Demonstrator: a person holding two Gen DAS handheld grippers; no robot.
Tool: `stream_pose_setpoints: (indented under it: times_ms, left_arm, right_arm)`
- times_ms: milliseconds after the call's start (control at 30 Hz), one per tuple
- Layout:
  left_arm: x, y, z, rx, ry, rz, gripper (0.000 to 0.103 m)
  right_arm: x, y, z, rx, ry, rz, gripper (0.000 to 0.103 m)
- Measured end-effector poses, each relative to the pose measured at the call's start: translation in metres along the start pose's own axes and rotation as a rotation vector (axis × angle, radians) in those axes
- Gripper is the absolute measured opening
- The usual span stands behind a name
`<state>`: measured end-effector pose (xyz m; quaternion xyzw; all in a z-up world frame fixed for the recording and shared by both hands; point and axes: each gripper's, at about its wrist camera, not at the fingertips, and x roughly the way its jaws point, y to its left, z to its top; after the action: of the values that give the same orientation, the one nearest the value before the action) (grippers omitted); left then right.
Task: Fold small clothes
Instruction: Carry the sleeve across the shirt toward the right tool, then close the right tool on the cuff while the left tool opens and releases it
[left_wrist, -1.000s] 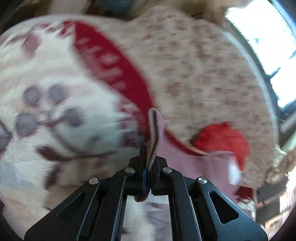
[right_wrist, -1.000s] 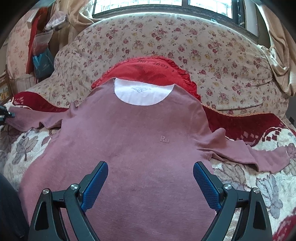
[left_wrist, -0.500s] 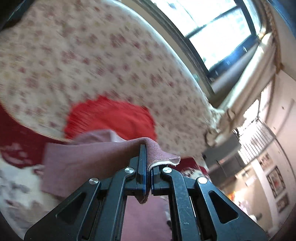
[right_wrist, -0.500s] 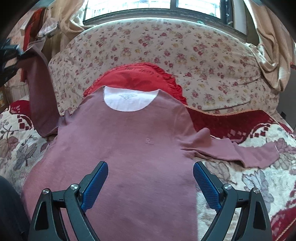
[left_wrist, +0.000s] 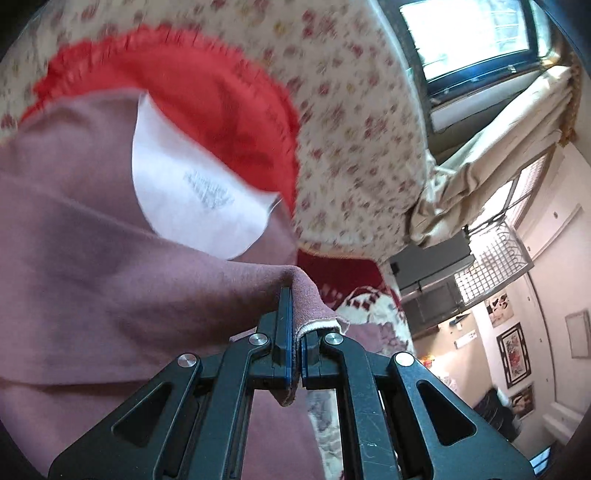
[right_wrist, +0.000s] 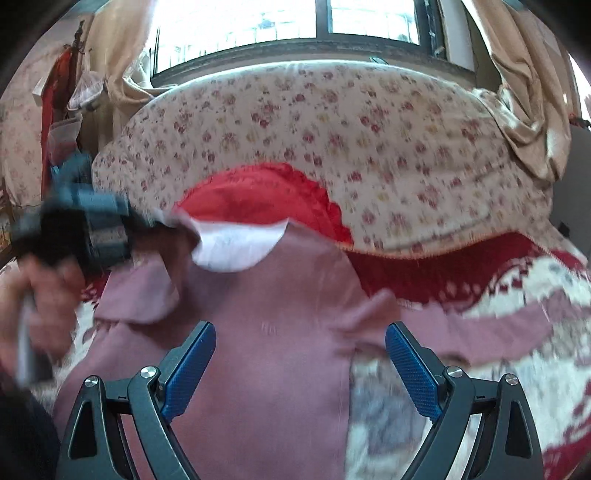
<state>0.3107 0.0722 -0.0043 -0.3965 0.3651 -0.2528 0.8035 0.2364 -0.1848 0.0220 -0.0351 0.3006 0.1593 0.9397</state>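
A dusty-pink long-sleeved shirt (right_wrist: 280, 354) lies spread on the patterned sofa cover, its white neck lining (right_wrist: 240, 243) against a red cushion (right_wrist: 266, 199). My left gripper (left_wrist: 295, 325) is shut on the cuff of the shirt's left sleeve (left_wrist: 314, 314) and holds it over the shirt's chest, near the neckline (left_wrist: 192, 184). In the right wrist view that left gripper (right_wrist: 96, 229) shows blurred at the left, with a hand below it. My right gripper (right_wrist: 301, 362) hangs open above the shirt's lower body, nothing between its blue pads. The right sleeve (right_wrist: 480, 332) lies stretched out flat.
A floral sofa back (right_wrist: 332, 122) rises behind the cushion, under a window (right_wrist: 295, 26) with beige curtains (right_wrist: 528, 92). The red and cream patterned cover (right_wrist: 517, 280) spreads to the right of the shirt. A room with framed pictures (left_wrist: 513, 354) shows at the far right.
My left gripper has swept the held sleeve cuff from the far left of the sofa up and across over the shirt's chest. The right gripper rose slightly and stayed open.
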Motion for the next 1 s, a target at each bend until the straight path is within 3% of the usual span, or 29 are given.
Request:
stream_pose_setpoints:
  times_ms: [67,100,167,267,400,500,567,633,733,900,1000]
  left_arm:
    - [0.009,0.007,-0.002,-0.007,0.023,-0.016,0.001]
    - [0.012,0.009,-0.003,-0.005,0.03,-0.024,0.001]
    - [0.017,0.012,-0.005,-0.017,0.045,-0.029,0.001]
    - [0.02,0.017,-0.007,-0.031,0.059,-0.024,0.001]
    - [0.026,0.012,-0.007,-0.01,0.072,-0.012,0.001]
    - [0.026,0.009,-0.003,0.004,0.08,-0.006,0.002]
    - [0.025,0.011,0.0,-0.021,0.092,-0.035,0.007]
    - [0.025,0.012,0.001,-0.036,0.117,-0.032,0.021]
    - [0.025,0.009,-0.002,-0.039,0.131,-0.066,0.034]
    - [0.027,0.003,-0.005,-0.027,0.153,-0.095,0.034]
    - [0.016,0.009,-0.001,-0.056,0.123,-0.074,0.034]
  right_arm:
    - [0.027,0.004,0.005,-0.001,0.089,0.164,0.086]
    - [0.042,0.009,0.005,-0.019,0.13,0.256,0.075]
    - [0.069,0.031,-0.001,-0.115,0.179,0.332,0.072]
    - [0.092,0.049,-0.007,-0.169,0.183,0.324,0.072]
    - [0.116,0.054,0.0,-0.091,0.181,0.399,0.072]
    - [0.126,0.06,0.009,-0.071,0.153,0.384,0.072]
    - [0.128,0.061,0.009,-0.06,0.138,0.356,0.072]
    - [0.134,0.053,0.012,-0.007,0.13,0.32,0.072]
    - [0.14,0.041,0.012,0.044,0.119,0.316,0.072]
    - [0.147,0.03,0.013,0.101,0.115,0.336,0.064]
    - [0.151,0.027,0.011,0.12,0.144,0.348,0.062]
